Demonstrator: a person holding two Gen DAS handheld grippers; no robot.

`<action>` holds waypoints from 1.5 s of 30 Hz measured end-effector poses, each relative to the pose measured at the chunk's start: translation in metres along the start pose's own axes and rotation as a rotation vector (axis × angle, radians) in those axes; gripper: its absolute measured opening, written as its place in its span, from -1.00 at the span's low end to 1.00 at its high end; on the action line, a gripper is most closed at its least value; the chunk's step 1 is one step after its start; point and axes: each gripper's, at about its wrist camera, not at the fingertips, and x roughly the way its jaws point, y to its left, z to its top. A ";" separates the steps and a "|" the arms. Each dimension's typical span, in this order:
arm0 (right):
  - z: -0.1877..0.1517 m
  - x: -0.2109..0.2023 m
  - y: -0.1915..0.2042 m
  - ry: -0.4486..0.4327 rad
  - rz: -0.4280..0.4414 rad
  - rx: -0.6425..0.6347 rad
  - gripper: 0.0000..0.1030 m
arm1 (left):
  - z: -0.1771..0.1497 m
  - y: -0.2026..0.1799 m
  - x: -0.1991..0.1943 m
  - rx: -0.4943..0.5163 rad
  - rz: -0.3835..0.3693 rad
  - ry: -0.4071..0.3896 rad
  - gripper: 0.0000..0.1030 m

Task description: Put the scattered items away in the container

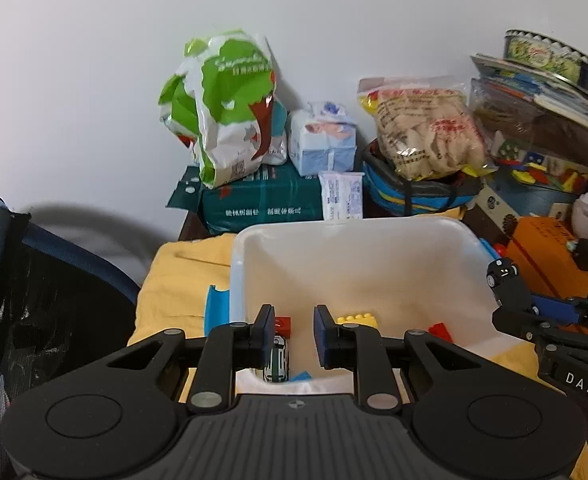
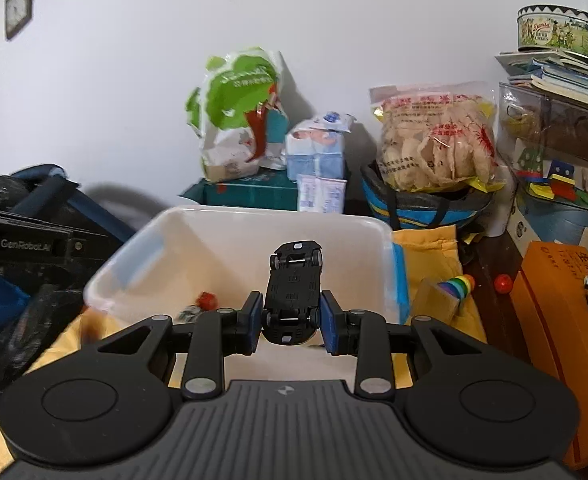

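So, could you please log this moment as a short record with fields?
container: white plastic tub on yellow cloth
inside tub: green-and-white toy car, yellow building brick, red building brick
right hand-held gripper: shut on black toy car, underside facing camera, over the tub
left hand-held gripper: nearly closed, holds nothing
still outside: rainbow wooden toy, small red ball

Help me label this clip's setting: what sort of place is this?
Probably a lived-in home room, a cluttered storage corner. Signs: a green-and-white plastic shopping bag, a clear bag of pale crackers and a round printed cookie tin stacked against a plain white wall.
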 end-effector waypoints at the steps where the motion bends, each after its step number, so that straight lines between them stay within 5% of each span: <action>1: 0.000 0.006 -0.002 0.015 -0.003 0.004 -0.35 | 0.000 0.001 0.005 -0.006 0.001 0.009 -0.53; 8: -0.001 0.030 -0.010 0.083 -0.008 0.015 -0.35 | -0.005 0.007 0.025 -0.006 0.032 0.051 -0.49; 9: -0.002 0.028 -0.009 0.071 -0.006 0.001 -0.43 | -0.007 0.008 0.019 -0.009 0.025 0.042 -0.47; 10: -0.004 0.026 -0.008 0.059 -0.006 -0.011 -0.76 | -0.010 0.009 0.012 -0.011 0.014 0.033 -0.45; 13: -0.008 0.022 -0.007 0.067 -0.013 -0.002 -0.73 | -0.027 0.001 -0.006 0.028 -0.003 0.021 -0.41; 14: -0.008 0.018 -0.009 0.068 -0.011 0.027 -0.59 | -0.033 -0.002 -0.012 0.044 -0.011 0.018 -0.38; 16: -0.010 0.001 -0.010 0.026 -0.021 0.060 0.54 | -0.051 -0.008 -0.025 0.058 -0.026 0.012 -0.18; 17: -0.013 -0.013 -0.009 -0.014 -0.018 0.063 0.63 | -0.062 -0.010 -0.029 0.048 -0.029 0.019 -0.03; 20: -0.027 -0.047 -0.002 -0.087 -0.005 0.020 0.61 | -0.097 -0.016 -0.014 -0.029 -0.066 0.114 0.06; 27: -0.057 -0.076 0.018 -0.101 0.012 -0.098 0.47 | -0.144 -0.041 0.035 -0.045 -0.027 0.298 -0.20; 38: -0.098 -0.066 0.017 0.013 0.019 -0.109 0.35 | -0.129 -0.039 0.057 -0.096 -0.026 0.308 -0.18; 45: -0.108 -0.071 0.016 0.023 0.027 -0.097 0.34 | -0.120 -0.029 0.057 -0.187 -0.088 0.284 -0.18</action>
